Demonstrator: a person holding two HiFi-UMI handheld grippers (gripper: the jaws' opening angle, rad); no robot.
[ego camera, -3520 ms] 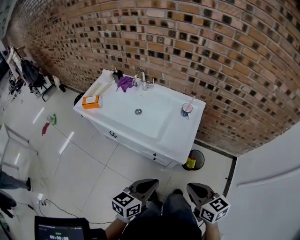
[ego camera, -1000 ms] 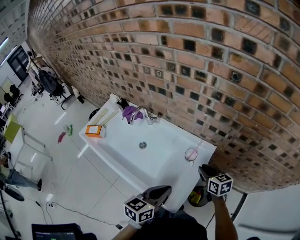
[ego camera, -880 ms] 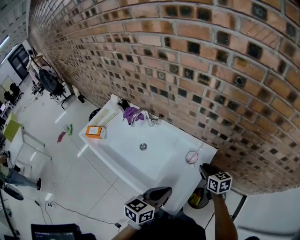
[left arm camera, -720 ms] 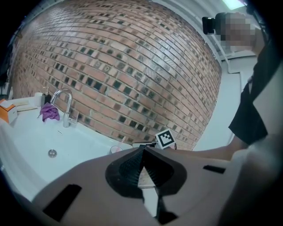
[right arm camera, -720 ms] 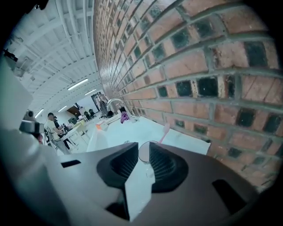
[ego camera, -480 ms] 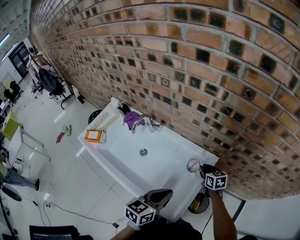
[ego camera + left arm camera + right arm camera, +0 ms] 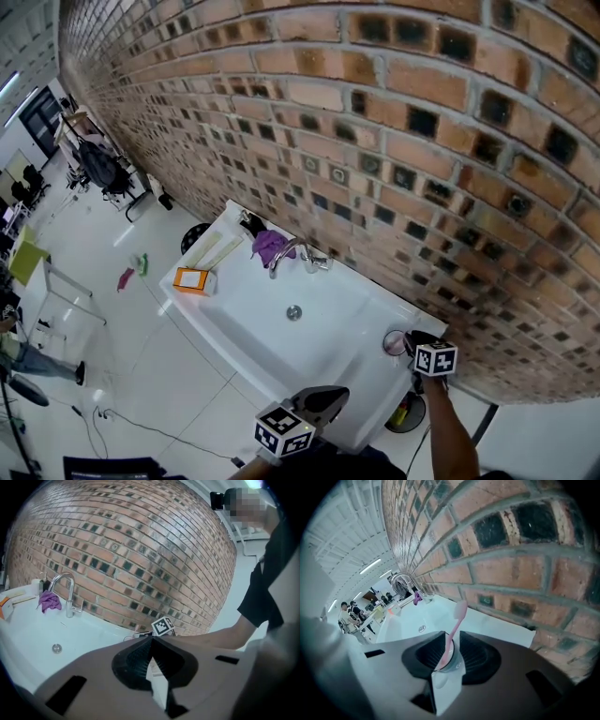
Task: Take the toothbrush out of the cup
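Observation:
A pink toothbrush stands head-up in a small clear cup on the right rim of the white sink. My right gripper is open, its jaws on either side of the toothbrush's shaft just above the cup, and the pads do not press it. In the head view the cup sits right at the right gripper. My left gripper hangs low in front of the sink, shut with nothing in it; in the left gripper view its pads meet.
A chrome tap, a purple cloth and an orange box lie on the sink's far and left side. A brick wall rises straight behind the cup. A bin stands under the sink's right end.
My right gripper has reached forward from beside my body up to the cup and now brackets the toothbrush. The left gripper stays low. The head has moved closer to the sink.

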